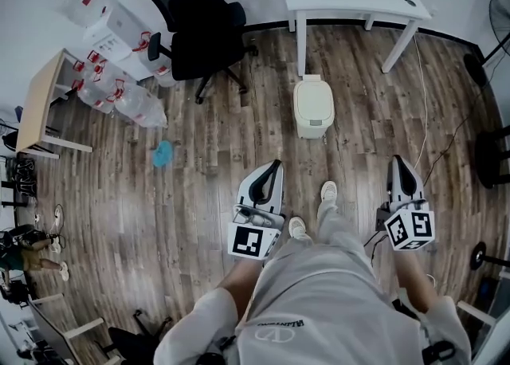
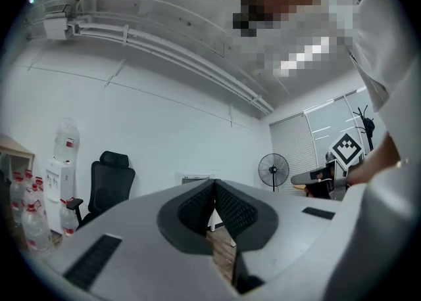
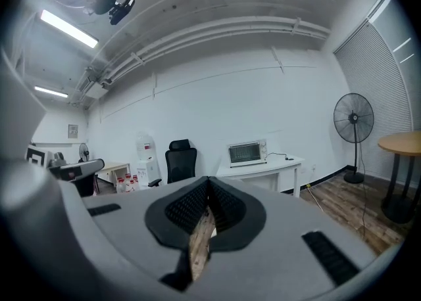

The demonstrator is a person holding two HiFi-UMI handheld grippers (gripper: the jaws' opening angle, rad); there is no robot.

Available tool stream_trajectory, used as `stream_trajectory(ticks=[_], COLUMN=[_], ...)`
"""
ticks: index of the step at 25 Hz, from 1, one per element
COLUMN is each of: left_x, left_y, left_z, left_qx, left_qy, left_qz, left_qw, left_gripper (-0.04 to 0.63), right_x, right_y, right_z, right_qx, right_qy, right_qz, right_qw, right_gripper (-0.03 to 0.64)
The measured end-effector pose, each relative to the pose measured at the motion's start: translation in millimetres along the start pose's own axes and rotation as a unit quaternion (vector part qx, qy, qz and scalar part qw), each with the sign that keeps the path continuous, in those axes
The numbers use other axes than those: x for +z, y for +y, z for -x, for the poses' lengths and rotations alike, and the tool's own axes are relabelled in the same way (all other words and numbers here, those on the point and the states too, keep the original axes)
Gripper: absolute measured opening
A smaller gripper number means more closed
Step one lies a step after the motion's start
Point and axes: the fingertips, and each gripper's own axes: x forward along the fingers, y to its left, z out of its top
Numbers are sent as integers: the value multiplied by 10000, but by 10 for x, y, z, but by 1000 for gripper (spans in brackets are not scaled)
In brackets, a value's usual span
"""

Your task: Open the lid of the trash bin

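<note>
Ahead, rounded cream bin, woodgrain plank floor

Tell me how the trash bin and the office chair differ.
The bin is cream and boxy, with its lid shut. The chair is black, with a star base. The bin stands straight ahead of the person, by a leg of the table. The chair stands farther left, near the water bottles. Both rest on the wood floor.
</note>
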Motion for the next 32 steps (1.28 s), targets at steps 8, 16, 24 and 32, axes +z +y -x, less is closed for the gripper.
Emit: stream_trajectory(ticks=[8,16,24,32], left_x=[-55,-329,-616,-802], left_y=[9,-57,-59,115], left_z=[-605,-1404,-2035,-2141], left_qx=[47,136,497,782], left_qy=[141,446,695,884], left_qz=[-21,17,-18,112], left_qw=[9999,9989,9963,9929], left_gripper=[2,2,2,2], right_x=[9,-35,-213,-352], right_y=[-280,-717,-957,-859], right_z=[-512,-1181,-1822,-2185], right_qx=[239,555,1241,1594], right_qy=[110,365,787,1035], right_qz=[-132,-258,-307,-271], right_qw=[9996,9975,9887,9814], right_gripper=[17,17,17,17])
